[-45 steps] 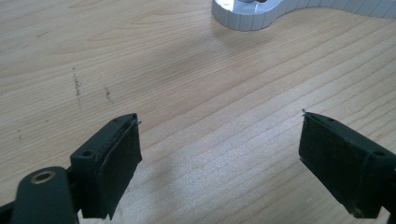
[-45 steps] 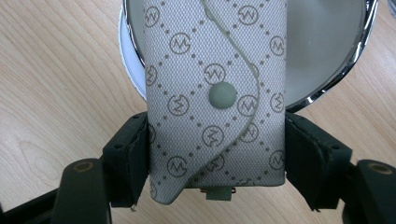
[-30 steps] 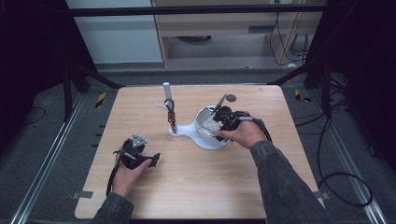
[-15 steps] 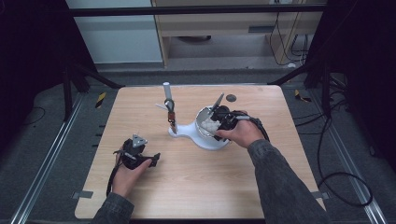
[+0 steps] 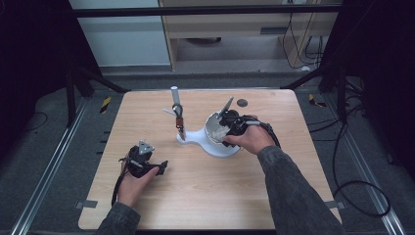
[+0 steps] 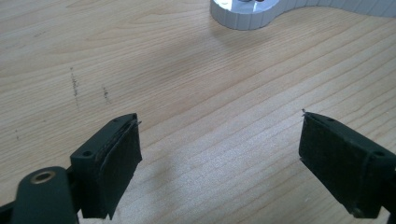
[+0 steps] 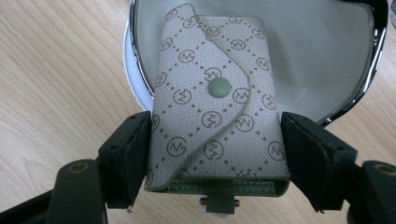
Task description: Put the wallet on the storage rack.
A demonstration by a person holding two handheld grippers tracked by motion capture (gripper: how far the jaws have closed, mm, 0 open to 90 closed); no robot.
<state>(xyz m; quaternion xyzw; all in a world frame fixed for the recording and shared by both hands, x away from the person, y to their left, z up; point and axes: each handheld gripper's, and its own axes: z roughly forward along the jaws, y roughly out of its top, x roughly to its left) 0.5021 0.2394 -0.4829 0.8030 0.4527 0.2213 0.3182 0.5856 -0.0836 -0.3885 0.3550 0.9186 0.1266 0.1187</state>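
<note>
Right gripper view: our right tool pinches the key pouch at the bowl's six o'clock rim; we judge it may slip as the jaws have just been opening slightly.

L gripper jaws wide apart over wood table; white base beyond.

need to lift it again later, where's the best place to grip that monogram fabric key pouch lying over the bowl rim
Grip the beige monogram-patterned fabric key pouch across its two long side edges, at the end that hangs outside the chrome-rimmed white bowl. That end is clear of the rim and the sides run straight and parallel. Come in along its length from the stitched bottom end, as the right gripper does, with the snap flap facing up.
</note>
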